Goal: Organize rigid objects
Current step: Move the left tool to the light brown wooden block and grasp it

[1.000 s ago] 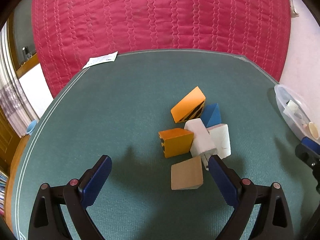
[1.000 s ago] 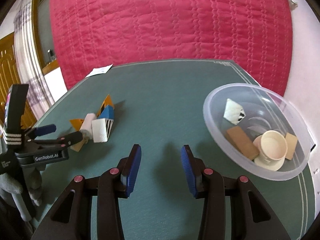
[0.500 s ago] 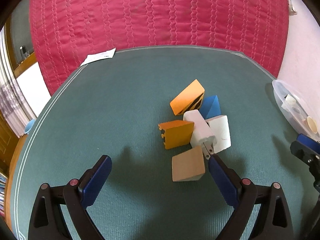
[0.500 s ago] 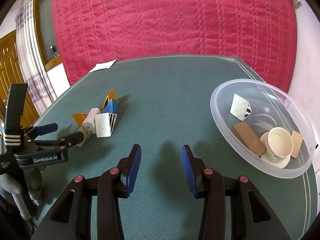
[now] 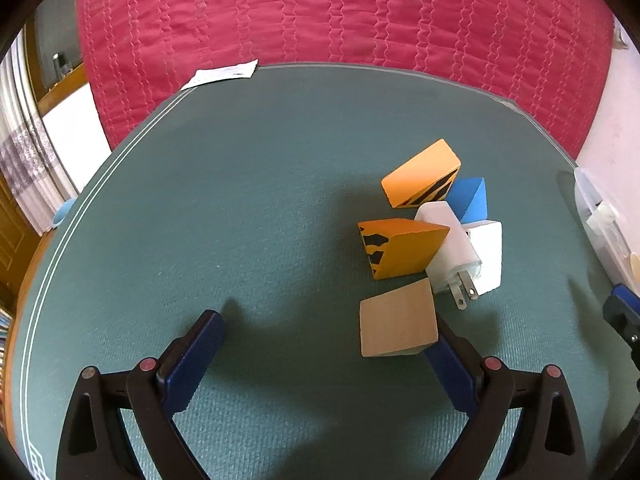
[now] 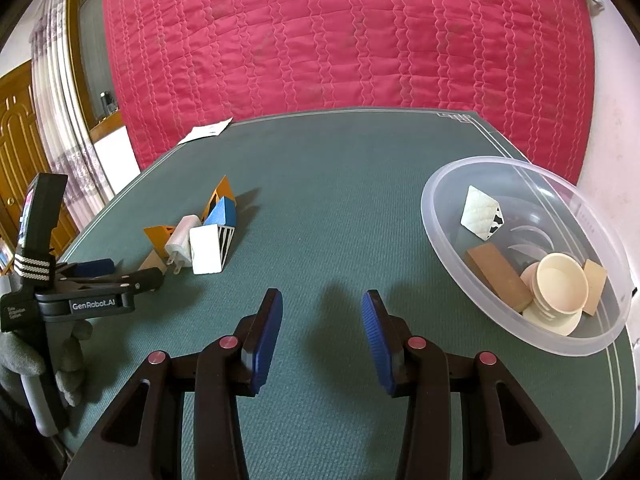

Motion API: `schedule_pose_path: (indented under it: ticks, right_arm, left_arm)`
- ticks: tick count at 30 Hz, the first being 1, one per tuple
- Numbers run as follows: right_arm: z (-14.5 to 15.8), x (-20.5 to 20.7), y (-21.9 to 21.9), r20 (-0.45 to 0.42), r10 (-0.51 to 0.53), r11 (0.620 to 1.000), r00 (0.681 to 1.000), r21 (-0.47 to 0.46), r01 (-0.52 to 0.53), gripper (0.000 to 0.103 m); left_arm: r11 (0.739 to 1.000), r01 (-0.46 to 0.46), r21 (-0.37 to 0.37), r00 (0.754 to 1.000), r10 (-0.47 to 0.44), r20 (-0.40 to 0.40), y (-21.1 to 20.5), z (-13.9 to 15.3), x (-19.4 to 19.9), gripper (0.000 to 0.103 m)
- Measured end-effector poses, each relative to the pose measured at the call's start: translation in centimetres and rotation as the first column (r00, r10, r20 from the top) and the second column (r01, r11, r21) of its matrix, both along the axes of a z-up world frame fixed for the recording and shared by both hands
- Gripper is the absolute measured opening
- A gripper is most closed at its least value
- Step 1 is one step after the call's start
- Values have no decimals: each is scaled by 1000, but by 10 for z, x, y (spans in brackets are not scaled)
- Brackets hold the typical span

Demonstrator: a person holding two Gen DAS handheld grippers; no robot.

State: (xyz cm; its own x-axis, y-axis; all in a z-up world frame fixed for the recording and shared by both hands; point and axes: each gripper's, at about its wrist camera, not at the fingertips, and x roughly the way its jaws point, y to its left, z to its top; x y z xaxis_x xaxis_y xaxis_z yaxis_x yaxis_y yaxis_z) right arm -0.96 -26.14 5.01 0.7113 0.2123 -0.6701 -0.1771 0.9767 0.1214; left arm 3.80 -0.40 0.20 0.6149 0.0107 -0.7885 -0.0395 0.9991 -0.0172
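Observation:
A cluster of blocks lies on the green table mat: a plain wooden block (image 5: 396, 324), an orange block with black marks (image 5: 400, 252), a second orange striped block (image 5: 420, 174), a blue block (image 5: 472, 200), a white block (image 5: 490, 256) and a white plug charger (image 5: 450, 248). My left gripper (image 5: 324, 336) is open wide; its right finger touches the wooden block's right side. The cluster also shows in the right wrist view (image 6: 200, 236). My right gripper (image 6: 322, 312) is open and empty over bare mat, left of a clear plastic bowl (image 6: 440, 200).
The bowl holds a white patterned block (image 6: 480, 212), a brown block (image 6: 498, 276), stacked cream dishes (image 6: 560, 292) and a tan block (image 6: 594, 286). A paper slip (image 5: 220, 74) lies at the table's far left edge. A red quilted bed (image 6: 340, 40) stands behind.
My left gripper has moved forward and right, so the wooden block now sits against its right finger. The right gripper has drifted slightly; the bowl looks a little farther right.

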Motion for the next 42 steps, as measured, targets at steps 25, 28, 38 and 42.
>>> schedule_pose_path:
  ticks: [25,28,38,42]
  right_arm:
    - [-6,2,2,-22,-4,1000,1000,-2,4,43]
    - [-6,2,2,-23,-4,1000,1000,-2,4,43]
    - [-6,2,2,-23,-4,1000,1000,-2,3,43]
    - [-6,2,2,-23,-4,1000,1000,-3,4,43]
  left_arm:
    - [972,224,71,974,-226,24,-6,7,-21,79]
    - [970,225,94,973,-229,29,-7,6,-22,80]
    - [987,117,108,992,-120,25,19,7,-16,82]
    - [992,94,79,995,-96,24,25,7,-14,82]
